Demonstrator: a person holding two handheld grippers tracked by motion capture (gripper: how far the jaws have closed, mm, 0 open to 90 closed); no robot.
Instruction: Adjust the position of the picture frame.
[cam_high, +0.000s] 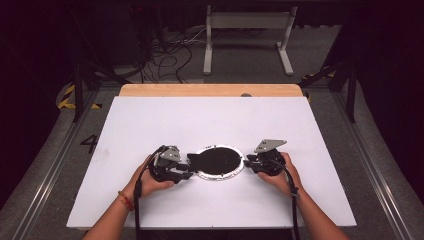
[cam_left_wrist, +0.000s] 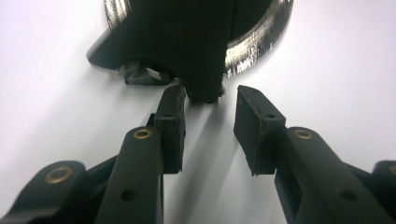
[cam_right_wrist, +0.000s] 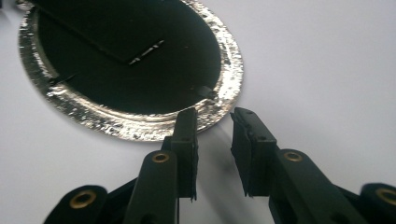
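White table (cam_high: 150, 120), both hands low beside the pan.
My left gripper (cam_left_wrist: 208, 109) and right gripper (cam_right_wrist: 215, 128) lie level, jaws parted and grasping nothing, flanking the black foil-rimmed pan (cam_high: 217, 161) at table centre, near my edge.

The round pan (cam_high: 218, 161) lies on the counter (cam_high: 150, 125), toward its near edge. Left tongs (cam_high: 187, 169) sit just left of the pan at its handle (cam_left_wrist: 201, 56); right tongs (cam_high: 248, 162) sit just right, at its rim (cam_right_wrist: 140, 126).
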